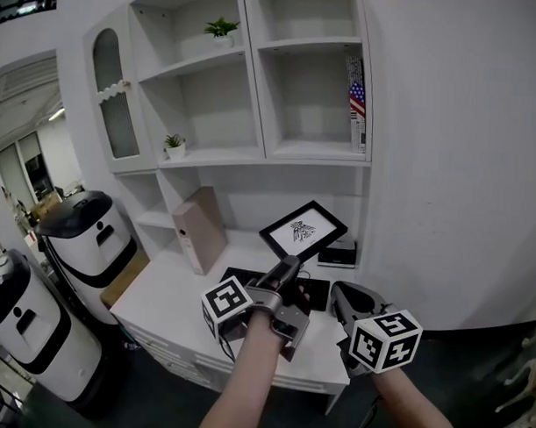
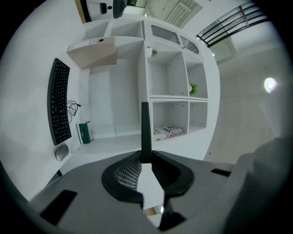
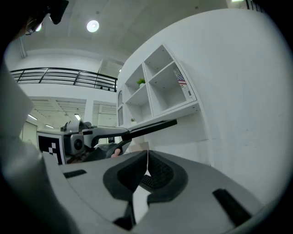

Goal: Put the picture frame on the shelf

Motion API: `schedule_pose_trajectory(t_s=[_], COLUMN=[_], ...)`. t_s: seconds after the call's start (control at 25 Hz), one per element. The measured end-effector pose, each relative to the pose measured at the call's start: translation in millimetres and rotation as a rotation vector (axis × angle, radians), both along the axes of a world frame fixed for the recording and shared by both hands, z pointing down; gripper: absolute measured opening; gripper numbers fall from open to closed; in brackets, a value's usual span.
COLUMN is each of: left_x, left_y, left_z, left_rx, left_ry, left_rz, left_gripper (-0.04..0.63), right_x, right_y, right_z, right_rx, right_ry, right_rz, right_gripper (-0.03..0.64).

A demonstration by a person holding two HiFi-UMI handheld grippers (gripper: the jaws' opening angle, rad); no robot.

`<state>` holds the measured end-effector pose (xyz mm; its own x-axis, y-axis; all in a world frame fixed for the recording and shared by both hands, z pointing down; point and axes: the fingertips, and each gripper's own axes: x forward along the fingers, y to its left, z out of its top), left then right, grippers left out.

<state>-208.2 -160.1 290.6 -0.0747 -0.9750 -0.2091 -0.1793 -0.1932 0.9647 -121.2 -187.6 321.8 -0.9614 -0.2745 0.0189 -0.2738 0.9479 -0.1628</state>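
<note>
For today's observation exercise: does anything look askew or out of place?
The picture frame hangs tilted above the desk, pinched by the left claw, not on the shelf. Nothing looks spilled or damaged.

I'm seeing an open office hall, white desk (image 1: pixel 173 298) with a keyboard (image 2: pixel 59 103), white shelf unit (image 1: pixel 255 85) holding potted plants (image 1: pixel 222 29) and books (image 1: pixel 356 102), two white-and-black floor machines (image 1: pixel 85 233) beside it, mezzanine railing (image 3: pixel 68 77), ceiling lights (image 3: pixel 93 25) overhead.
</note>
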Motion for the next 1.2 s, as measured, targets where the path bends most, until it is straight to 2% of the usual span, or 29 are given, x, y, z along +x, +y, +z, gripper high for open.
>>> schedule_pose_trajectory(t_s=[0.24, 0.72, 1.2], left_x=[-3, -18, -67], left_y=[-12, -32, -54], left_z=[-20, -60, -113], left_rx=[0.001, 0.035, 0.09], left_ry=[-0.003, -0.02, -0.08], left_rz=[-0.021, -0.034, -0.056], left_gripper=[0.066, 0.066, 0.066], right_x=[-2, -29, -59], right_y=[-6, -9, -42], right_z=[-30, -68, -93], right_rx=[0.024, 0.091, 0.101], right_ry=[-0.036, -0.043, -0.068], right_rz=[-0.003, -0.033, 0.022], right_gripper=[0.002, 0.002, 0.002])
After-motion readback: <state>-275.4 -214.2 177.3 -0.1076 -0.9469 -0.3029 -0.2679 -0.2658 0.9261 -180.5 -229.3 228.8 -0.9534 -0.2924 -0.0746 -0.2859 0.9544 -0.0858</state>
